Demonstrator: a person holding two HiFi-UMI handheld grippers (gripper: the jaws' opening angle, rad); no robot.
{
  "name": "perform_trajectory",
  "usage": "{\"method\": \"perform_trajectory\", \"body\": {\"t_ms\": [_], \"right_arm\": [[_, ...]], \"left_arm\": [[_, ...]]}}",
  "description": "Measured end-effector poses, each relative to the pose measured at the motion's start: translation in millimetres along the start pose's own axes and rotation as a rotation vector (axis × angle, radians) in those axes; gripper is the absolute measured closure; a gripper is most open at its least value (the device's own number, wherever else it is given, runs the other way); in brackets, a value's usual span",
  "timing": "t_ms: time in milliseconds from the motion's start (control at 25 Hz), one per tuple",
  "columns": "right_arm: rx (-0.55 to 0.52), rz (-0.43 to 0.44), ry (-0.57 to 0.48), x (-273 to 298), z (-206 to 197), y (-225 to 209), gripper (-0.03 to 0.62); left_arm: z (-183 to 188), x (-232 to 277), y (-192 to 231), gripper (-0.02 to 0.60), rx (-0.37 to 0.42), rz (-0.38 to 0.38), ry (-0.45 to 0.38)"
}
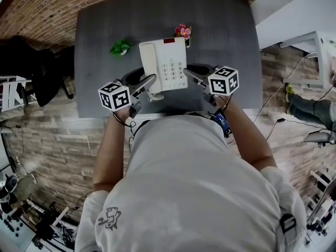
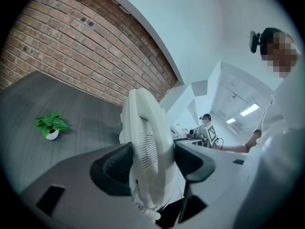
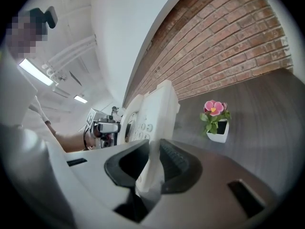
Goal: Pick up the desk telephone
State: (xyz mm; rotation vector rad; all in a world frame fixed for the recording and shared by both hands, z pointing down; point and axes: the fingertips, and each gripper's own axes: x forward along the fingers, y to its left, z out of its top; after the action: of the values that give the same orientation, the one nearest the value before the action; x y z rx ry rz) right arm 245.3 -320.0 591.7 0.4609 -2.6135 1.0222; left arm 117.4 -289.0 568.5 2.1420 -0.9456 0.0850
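The white telephone [image 1: 164,64] sits between two grippers, over the middle of the grey table [image 1: 105,25]. The left gripper [image 1: 144,82] bites the side with the handset. Its fingers [image 2: 114,168] are squeezed onto that side, one finger on top and one under it. The right gripper [image 1: 194,71] bites the other side, next to the number buttons. Its fingers [image 3: 177,165] are pinched on that thin edge.

I think there is one gripper on each side because the telephone is wide and flat. Held by one side only, it would tip over. Holding the handset side also stops the handset from sliding off.

The curly cord [image 1: 154,95] hangs down near the left fingers. It looks as if the telephone is just off the table, but I can't tell for sure.

A little green plant [image 1: 120,48] is past the left fingers. A pink flower in a pot [image 1: 183,32] is past the right fingers. Both are close to the telephone's far end, so it should go straight up.
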Motion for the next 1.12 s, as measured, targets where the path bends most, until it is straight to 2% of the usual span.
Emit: {"method": "perform_trajectory", "body": {"t_ms": [600,1120], "right_arm": [[0.003,-0.053,-0.055,22.2,-31.8,78.1,0.515],[-0.012,-0.106,-0.086,28.3,-91.8,170.2,0.516]], "left_arm": [[-19.2,-77.8,-5.4,0.290,0.051,-0.059,0.006],[-73.3,-162.8,-27.5,0.290,0.077,-0.124,0.018]]}}
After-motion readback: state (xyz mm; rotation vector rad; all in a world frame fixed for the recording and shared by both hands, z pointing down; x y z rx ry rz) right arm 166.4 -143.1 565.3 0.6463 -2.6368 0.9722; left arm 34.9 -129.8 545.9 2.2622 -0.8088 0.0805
